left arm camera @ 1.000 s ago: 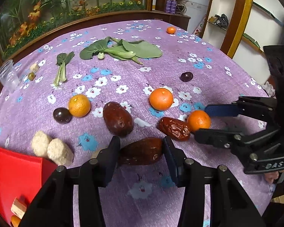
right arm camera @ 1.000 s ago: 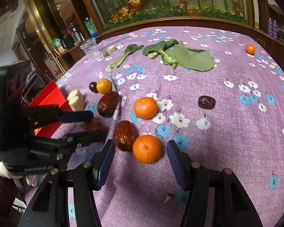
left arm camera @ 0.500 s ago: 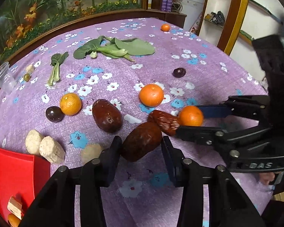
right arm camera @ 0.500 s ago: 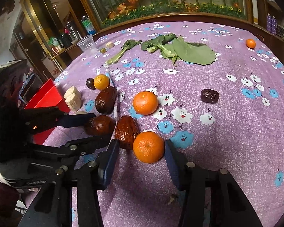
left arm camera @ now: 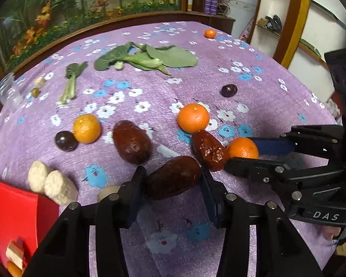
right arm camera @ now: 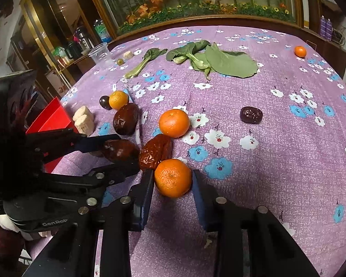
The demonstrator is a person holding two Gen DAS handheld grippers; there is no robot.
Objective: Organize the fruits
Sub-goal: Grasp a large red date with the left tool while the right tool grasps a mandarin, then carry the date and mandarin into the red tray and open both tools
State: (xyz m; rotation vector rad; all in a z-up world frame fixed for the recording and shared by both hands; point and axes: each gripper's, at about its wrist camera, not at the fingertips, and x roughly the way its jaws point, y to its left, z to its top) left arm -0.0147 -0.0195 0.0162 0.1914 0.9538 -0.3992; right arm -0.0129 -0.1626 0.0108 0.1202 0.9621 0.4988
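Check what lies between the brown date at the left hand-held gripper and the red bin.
The left hand-held gripper, jaws opening, has the brown date between them. Toward the red bin lie one pale lump beside its finger and two pale lumps at the bin's corner. Nothing else visible.

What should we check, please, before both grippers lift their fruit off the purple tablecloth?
1. Left gripper around the dark date, jaws opening: not ok.
2. Right gripper on the tangerine, jaws closing, pads at its sides: ok.
3. Wrinkled date clear of the held fruits: not ok, it touches both.
4. Grippers clear of each other: cannot tell, fingers very close.
5. Red bin has room: cannot tell.
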